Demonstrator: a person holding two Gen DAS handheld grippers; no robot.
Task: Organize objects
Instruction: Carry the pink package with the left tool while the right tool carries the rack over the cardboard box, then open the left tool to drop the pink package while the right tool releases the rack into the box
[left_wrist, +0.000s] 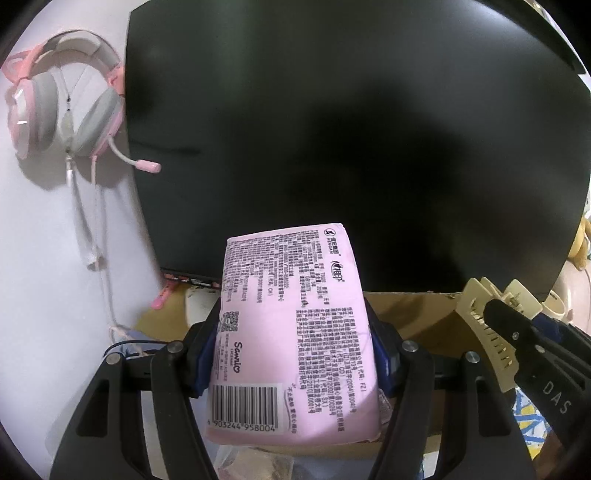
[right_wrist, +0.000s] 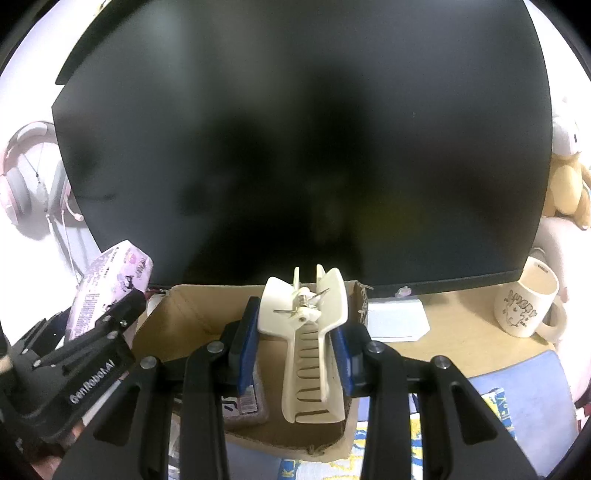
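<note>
A home desk corner, probably in a bedroom, is shown. A large dark flat computer monitor (right_wrist: 303, 147) is stood at the back of a light wooden worktop (right_wrist: 461, 332). A pink and grey cat-ear headset (left_wrist: 62, 96) is hung on the white wall. A cream cartoon-printed ceramic mug (right_wrist: 526, 302) and a tan plush toy (right_wrist: 567, 184) are seen at the right.

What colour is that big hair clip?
Cream-white hair clip, seen best in the right wrist view, held in the right claw.
</note>
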